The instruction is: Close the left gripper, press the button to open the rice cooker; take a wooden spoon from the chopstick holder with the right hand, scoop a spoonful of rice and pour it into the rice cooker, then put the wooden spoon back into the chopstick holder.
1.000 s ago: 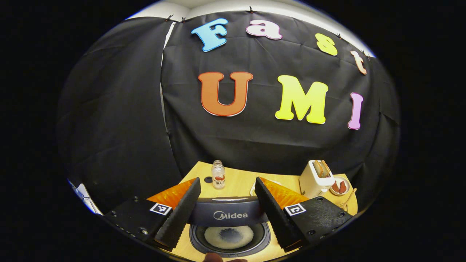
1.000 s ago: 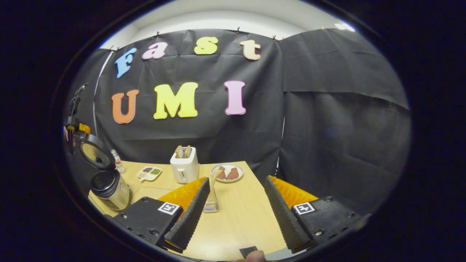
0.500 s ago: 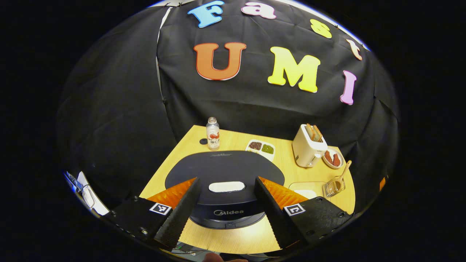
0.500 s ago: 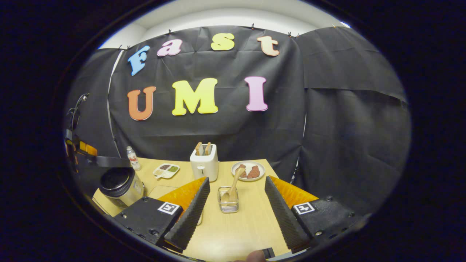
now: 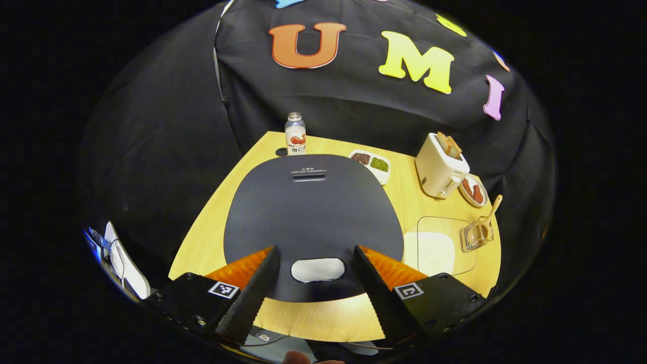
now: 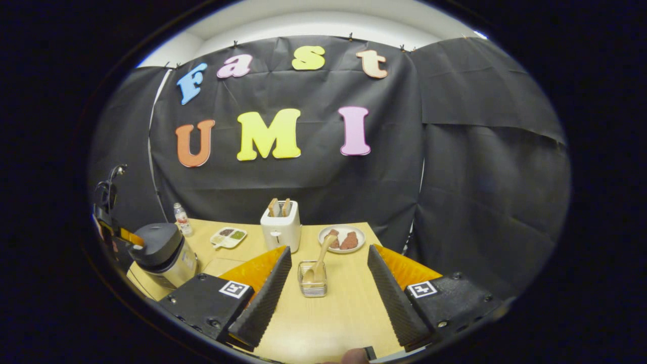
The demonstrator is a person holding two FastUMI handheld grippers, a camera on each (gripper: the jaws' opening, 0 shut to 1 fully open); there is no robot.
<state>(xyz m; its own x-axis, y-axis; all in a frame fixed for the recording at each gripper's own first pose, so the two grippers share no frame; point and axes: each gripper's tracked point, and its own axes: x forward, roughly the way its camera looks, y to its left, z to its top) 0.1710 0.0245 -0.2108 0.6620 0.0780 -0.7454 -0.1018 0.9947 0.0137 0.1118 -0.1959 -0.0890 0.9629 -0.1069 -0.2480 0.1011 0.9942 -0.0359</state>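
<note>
Left gripper (image 5: 311, 263) hangs with its fingers spread wide over the rice cooker (image 5: 311, 222), lid down, the pale button (image 5: 317, 269) right between the tips. Bare table (image 5: 333, 318) runs along the near edge below it. Off to the right sit a clear tray (image 5: 445, 246) and the chopstick holder (image 5: 476, 235). Right gripper (image 6: 328, 263) is wide apart too, holding nothing; the wooden spoon (image 6: 319, 260) leans in the holder just ahead between its fingers, with the toaster (image 6: 280, 227) and a plate (image 6: 341, 237) behind.

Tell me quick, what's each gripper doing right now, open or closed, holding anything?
Left gripper: open, empty, above the rice cooker lid.
Right gripper: open, empty.
</note>
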